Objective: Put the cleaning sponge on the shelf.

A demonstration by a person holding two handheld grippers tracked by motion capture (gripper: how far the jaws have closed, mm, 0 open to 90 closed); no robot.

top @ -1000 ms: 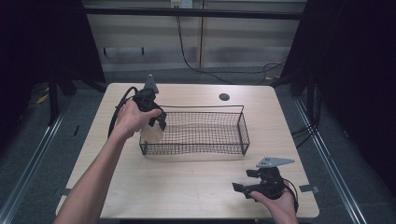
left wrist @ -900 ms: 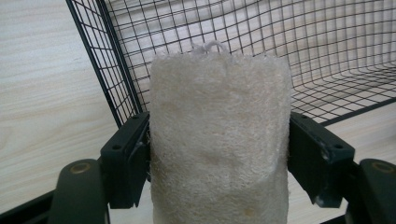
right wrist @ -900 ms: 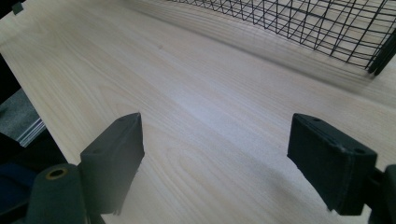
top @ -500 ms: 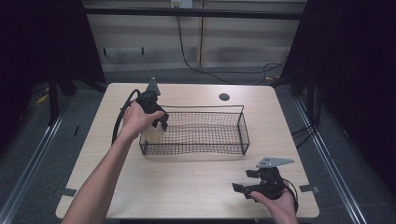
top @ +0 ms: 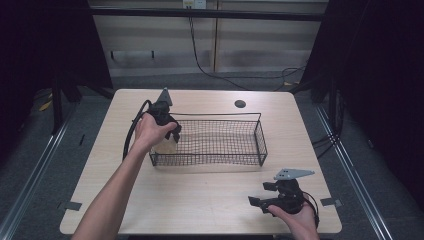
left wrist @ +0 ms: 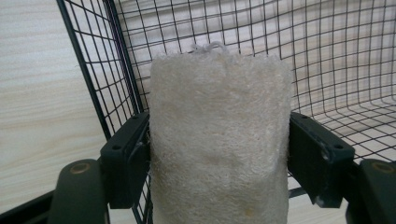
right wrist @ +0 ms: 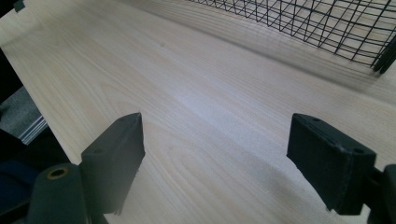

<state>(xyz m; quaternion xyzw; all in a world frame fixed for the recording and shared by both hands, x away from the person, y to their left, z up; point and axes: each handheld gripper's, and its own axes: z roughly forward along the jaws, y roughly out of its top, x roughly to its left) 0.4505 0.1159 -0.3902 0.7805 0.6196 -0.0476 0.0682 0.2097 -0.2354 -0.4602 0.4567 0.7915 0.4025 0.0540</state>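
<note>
A: Status on the left gripper (top: 167,131)?

B: It's clamping a pale loofah pad (left wrist: 218,140). Both jaws are pressing on the pad's sides, and the pad is standing upright between them, with its looped string at the top end pointing away from the camera.

A: Where's that sitting relative to the wire basket (top: 260,131)?

B: In the high view the pad is hanging at the basket's left end, right at the end wall. The left gripper view is showing the corner wires just behind the pad and the mesh floor off to the right. Can't tell whether it's touching the floor yet or hovering just above it.

A: So progress?

B: I'm reading it as mostly done: pad is gripped and is sitting at the basket. Still remaining: setting it down, opening the jaws, pulling the hand clear.

A: Right gripper (top: 258,202)?

B: Idling. It's resting low near the front right edge of the table (top: 210,200), well apart from the basket. Jaws are standing wide apart, with bare wood between them.
</note>
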